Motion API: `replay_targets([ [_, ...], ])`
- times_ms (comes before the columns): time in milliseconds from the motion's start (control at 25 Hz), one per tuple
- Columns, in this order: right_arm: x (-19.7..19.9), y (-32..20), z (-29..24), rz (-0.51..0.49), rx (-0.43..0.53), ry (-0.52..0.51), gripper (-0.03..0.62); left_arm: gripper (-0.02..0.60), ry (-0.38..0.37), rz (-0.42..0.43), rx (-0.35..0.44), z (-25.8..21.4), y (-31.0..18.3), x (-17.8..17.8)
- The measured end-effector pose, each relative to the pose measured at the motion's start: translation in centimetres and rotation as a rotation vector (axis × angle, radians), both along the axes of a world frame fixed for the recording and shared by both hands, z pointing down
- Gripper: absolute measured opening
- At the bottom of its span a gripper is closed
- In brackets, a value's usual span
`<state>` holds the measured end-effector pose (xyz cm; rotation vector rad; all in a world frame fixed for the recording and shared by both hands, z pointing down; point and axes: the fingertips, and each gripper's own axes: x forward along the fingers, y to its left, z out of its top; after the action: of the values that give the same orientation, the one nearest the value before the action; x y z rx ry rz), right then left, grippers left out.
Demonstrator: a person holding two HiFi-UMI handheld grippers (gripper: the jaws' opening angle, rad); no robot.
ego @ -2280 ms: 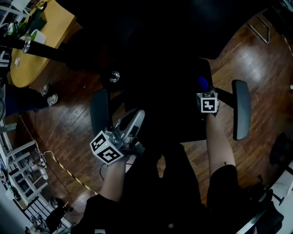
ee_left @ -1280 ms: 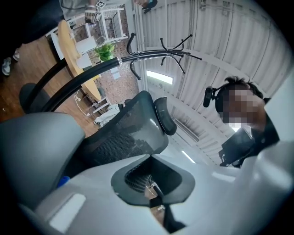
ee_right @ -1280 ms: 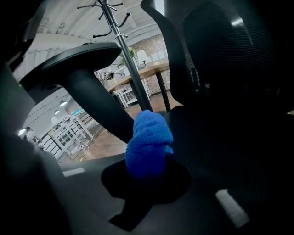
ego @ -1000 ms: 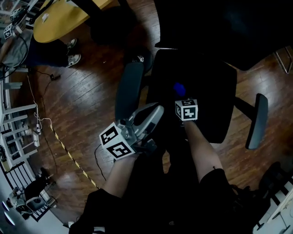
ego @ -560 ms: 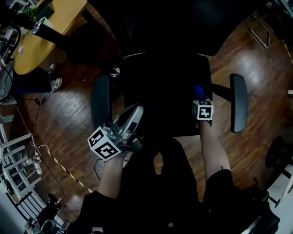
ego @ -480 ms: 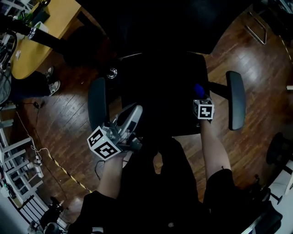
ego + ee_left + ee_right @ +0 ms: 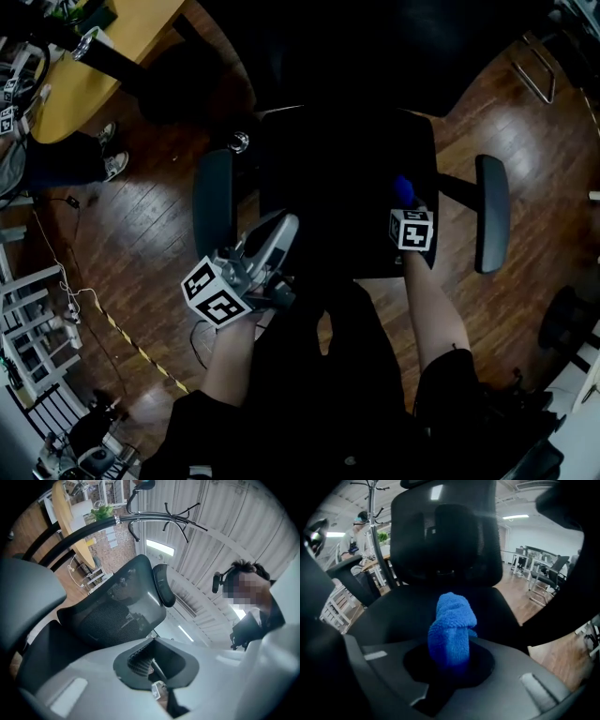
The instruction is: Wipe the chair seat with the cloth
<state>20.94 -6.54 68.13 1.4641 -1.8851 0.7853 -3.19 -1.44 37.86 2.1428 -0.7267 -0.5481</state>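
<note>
The black chair seat [image 7: 328,178] lies straight below me in the head view. My right gripper [image 7: 407,199] is over the seat's right part, shut on a bunched blue cloth [image 7: 403,187]. In the right gripper view the cloth [image 7: 452,627] sticks up between the jaws of that gripper [image 7: 451,660], with the seat [image 7: 403,616] and the mesh backrest [image 7: 445,531] beyond. My left gripper [image 7: 287,225] hovers off the seat's front left corner, beside the left armrest [image 7: 214,202], jaws together and empty. It [image 7: 154,667] points up at the backrest [image 7: 112,616].
The right armrest [image 7: 492,225] sticks out over a dark wooden floor. A round wooden table [image 7: 103,56] and someone's shoes [image 7: 112,164] are at the upper left. Striped tape [image 7: 131,342] crosses the floor. A coat rack [image 7: 154,517] and a person with a headset [image 7: 248,602] stand nearby.
Over the last second the right gripper has carried the cloth from the seat's left-middle to its right part. The left gripper has stayed at the front left corner.
</note>
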Motion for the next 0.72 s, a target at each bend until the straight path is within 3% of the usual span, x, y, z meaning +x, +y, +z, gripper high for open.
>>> replay_targets([
  [280,-20.5,2.4,-0.4,-0.329,-0.039,-0.230,0.038,-0.008,-0.001,-0.088,0.020,-1.6,0.9,-2.8],
  [440,-29.9,5.5,-0.7,-0.451,-0.076,-0.313,0.038,-0.008,0.001,-0.119,0.024,-1.9,1.7,-4.0],
  [560,-31.9,7.1,-0.4,-0.466,-0.072,-0.284,0.038,-0.008,0.007,-0.144,0.015,-2.0,2.3,-5.0],
  [720,-30.1,7.2,0.5,-0.485,-0.060,-0.257,0.038,-0.008,0.001,-0.143,0.010,-1.6,2.2,-5.5],
])
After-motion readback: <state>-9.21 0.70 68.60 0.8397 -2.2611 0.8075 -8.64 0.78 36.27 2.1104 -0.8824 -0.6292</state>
